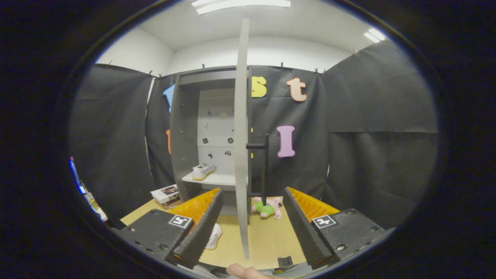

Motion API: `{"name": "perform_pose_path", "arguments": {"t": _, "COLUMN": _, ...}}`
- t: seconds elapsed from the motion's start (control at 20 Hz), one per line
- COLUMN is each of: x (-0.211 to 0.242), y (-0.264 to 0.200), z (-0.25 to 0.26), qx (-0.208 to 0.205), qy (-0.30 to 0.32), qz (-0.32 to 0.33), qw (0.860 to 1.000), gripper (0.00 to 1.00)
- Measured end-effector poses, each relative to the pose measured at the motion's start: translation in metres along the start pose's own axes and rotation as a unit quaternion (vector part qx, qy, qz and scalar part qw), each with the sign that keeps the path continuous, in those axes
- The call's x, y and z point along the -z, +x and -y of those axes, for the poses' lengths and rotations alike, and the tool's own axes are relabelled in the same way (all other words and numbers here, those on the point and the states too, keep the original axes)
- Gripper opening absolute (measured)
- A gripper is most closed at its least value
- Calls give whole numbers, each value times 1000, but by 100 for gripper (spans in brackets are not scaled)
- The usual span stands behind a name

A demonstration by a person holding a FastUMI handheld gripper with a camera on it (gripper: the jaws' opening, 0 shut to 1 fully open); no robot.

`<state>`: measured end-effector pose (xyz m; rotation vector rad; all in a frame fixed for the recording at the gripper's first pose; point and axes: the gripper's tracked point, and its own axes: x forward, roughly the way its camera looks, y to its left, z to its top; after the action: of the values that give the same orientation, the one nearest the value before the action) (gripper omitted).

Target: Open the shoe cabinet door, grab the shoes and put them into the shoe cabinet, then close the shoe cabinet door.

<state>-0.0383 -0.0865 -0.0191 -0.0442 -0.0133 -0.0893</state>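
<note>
The shoe cabinet [186, 128] stands at the back of the surface with its door [243, 155] swung wide, edge-on to the camera and reaching forward between the fingers of the hand-held gripper [252, 228]. Those fingers are spread well apart and hold nothing. One shoe [203, 171] already sits on the cabinet's shelf [217, 179]; the second shoe [214, 236] lies on the surface just beside the left finger, partly hidden behind it.

The main risk is the door: its edge lies so near the fingers that a reach for the second shoe could knock it, swinging it or jolting the cabinet. The shoe's half-hidden position also invites a poor grip on a soft upper, so it might slip on the way to the shelf. A plush toy [267, 207] lies near the door's black handle [265, 166] and could be swept when the door closes.

The surface [267, 240] is pale wood, with books [166, 193] stacked left of the cabinet. Black cloth walls the booth, under white ceiling lights.
</note>
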Motion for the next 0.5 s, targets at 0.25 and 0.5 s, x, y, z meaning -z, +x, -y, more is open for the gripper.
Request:
{"name": "perform_pose_path", "arguments": {"t": 0.25, "x": 19, "y": -7, "z": -51, "qx": -12, "qy": 9, "qz": 14, "qw": 1000, "gripper": 100}}
{"name": "perform_pose_path", "arguments": {"t": 0.5, "x": 46, "y": 13, "z": -99, "qx": -8, "qy": 9, "qz": 45, "qw": 999, "gripper": 100}}
